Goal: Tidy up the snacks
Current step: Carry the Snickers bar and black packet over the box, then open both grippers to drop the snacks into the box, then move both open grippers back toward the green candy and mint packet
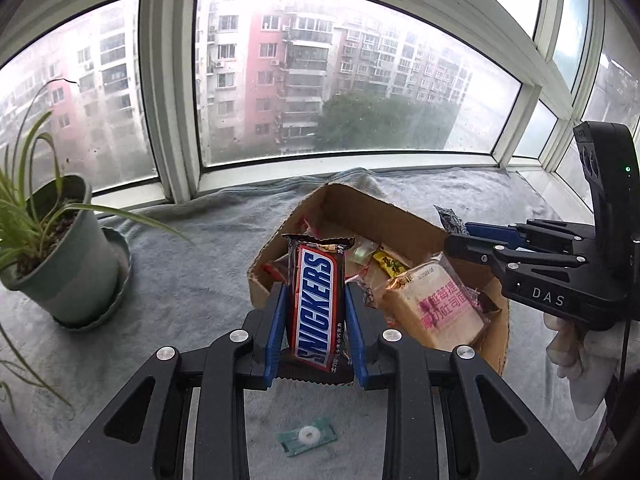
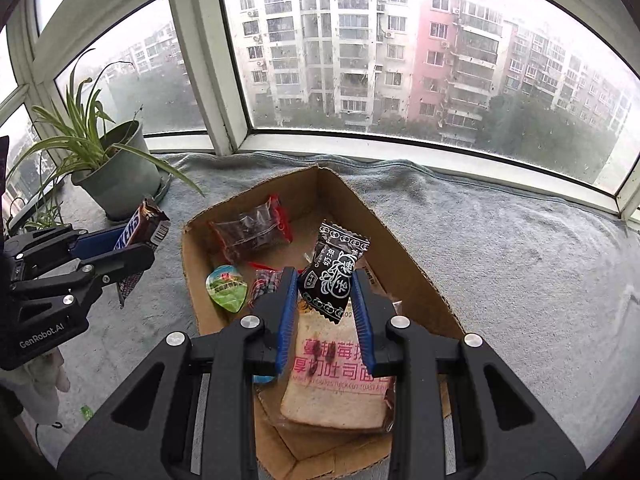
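My left gripper (image 1: 316,300) is shut on a brown Snickers bar (image 1: 318,304), held upright just in front of the cardboard box (image 1: 404,224). In the right wrist view the same left gripper (image 2: 138,248) and Snickers bar (image 2: 140,224) hang to the left of the cardboard box (image 2: 404,264). My right gripper (image 2: 324,288) is shut on a small black candy packet (image 2: 334,270), above the box's middle. In the left wrist view that right gripper (image 1: 452,228) comes in from the right over the box, with the black candy packet (image 1: 450,218) at its tips.
The box holds a wrapped toast slice (image 2: 340,376), a red-edged packet (image 2: 254,232), a green jelly cup (image 2: 226,288) and other snacks. A potted plant (image 1: 60,256) stands left on the grey cloth (image 1: 192,272). A green wrapped mint (image 1: 307,436) lies near me. Windows run behind.
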The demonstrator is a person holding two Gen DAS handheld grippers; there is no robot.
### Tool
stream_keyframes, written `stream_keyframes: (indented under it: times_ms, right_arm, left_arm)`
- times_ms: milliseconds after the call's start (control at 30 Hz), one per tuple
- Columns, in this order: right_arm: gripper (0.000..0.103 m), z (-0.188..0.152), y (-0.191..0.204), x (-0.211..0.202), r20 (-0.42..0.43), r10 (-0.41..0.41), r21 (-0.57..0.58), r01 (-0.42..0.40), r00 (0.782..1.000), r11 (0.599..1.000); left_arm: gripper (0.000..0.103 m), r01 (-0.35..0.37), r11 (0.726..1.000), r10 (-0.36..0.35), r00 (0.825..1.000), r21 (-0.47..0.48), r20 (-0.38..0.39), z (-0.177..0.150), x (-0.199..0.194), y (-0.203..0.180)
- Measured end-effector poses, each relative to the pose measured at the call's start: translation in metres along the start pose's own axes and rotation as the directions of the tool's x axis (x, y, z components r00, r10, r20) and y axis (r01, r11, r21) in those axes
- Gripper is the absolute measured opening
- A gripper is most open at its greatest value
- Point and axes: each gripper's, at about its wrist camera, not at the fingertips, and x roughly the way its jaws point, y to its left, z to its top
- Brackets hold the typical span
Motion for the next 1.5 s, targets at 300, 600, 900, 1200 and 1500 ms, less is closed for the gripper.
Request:
stream_keyframes:
  times_ms: [300,600,900,1200,1500]
  right_arm:
    - [0.028,0.005,-0.007,0.031,-0.036,-0.015,0.007,0.015,0.999,1.000]
    - [0.038,0.002,-0.009,0.040,-0.054,-0.046,0.000,0.046,0.997,0.999]
    - [0.054,0.000,-0.004,0.028,-0.035,-0.063,-0.017,0.062,0.997,0.998]
    - [0.054,0.000,0.008,0.002,0.002,-0.058,-0.035,0.058,0.998,0.998]
    - [0.054,-0.009,0.033,-0.034,0.061,0.020,-0.066,-0.016,0.998,0.998]
  left_arm:
    - [0.027,0.007,1.000,-0.007,1.000,0.006,-0.027,0.013,0.032,-0.005]
    - [0.027,0.014,1.000,-0.013,0.999,0.007,-0.051,0.014,0.045,-0.004]
    - [0.027,0.007,1.000,-0.007,0.999,0.013,-0.036,0.015,0.037,-0.005]
    - [0.027,0.006,1.000,-0.006,1.000,0.016,-0.008,0.015,0.017,-0.005]
    - [0.027,-0.019,0.999,0.018,0.999,0.027,0.027,0.001,-0.024,0.002]
